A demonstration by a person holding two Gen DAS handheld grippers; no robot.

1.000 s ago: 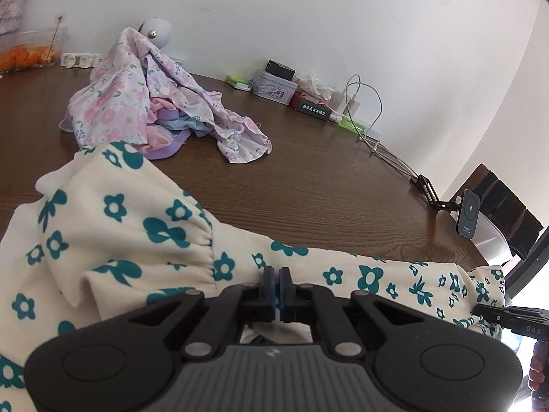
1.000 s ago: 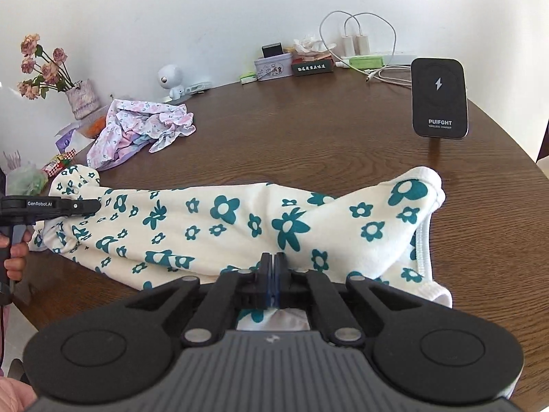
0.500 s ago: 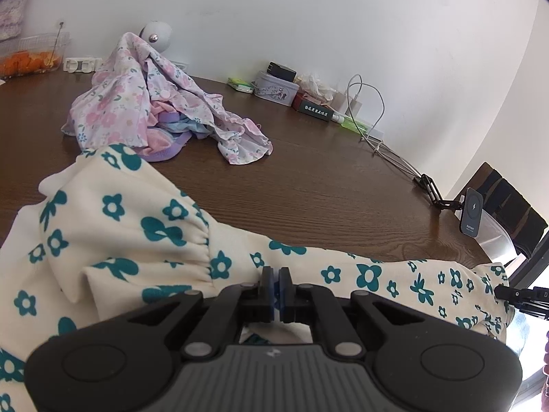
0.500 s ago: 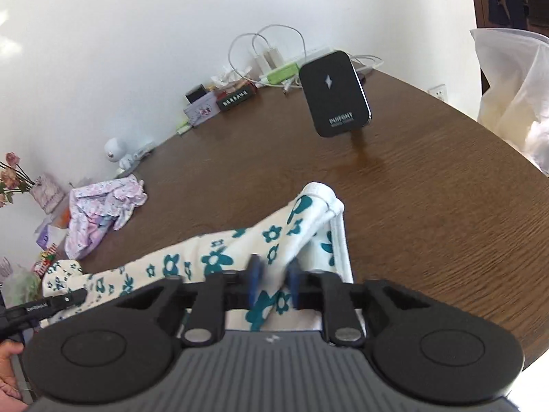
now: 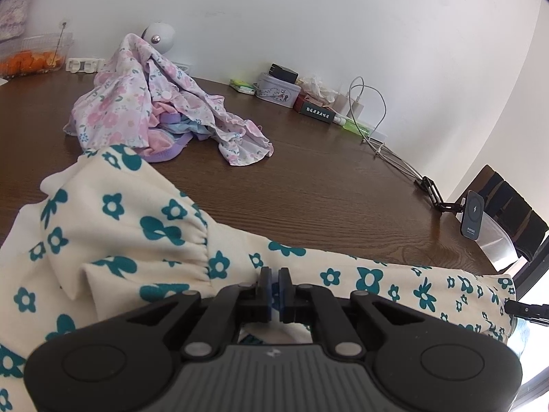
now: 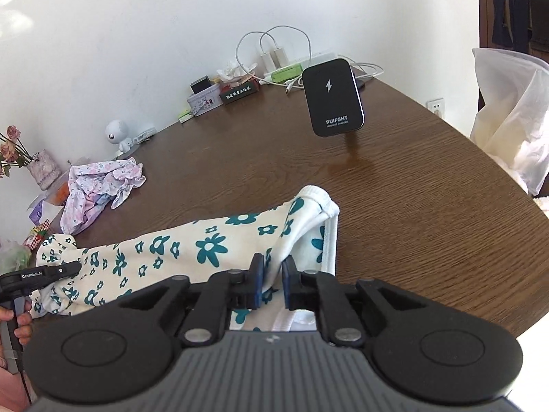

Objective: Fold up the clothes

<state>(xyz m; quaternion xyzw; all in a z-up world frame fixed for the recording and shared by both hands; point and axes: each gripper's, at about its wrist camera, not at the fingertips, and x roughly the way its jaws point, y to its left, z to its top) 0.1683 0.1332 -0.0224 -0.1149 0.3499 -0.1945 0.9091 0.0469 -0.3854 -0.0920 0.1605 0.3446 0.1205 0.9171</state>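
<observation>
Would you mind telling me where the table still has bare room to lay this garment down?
The widest bare patch of the table lies between the teal-flowered garment, the pink floral pile and the wireless charger. Another bare stretch runs right of the charger to the table's edge. Along the wall it is crowded: tin, boxes, cables.

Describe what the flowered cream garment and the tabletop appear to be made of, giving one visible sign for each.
Cream garment: probably soft knit cotton, matte; it drapes, gathers and has a ribbed hem. Tabletop: wood or wood-look veneer, dark brown with a slight sheen; grain lines and soft reflections show.
</observation>
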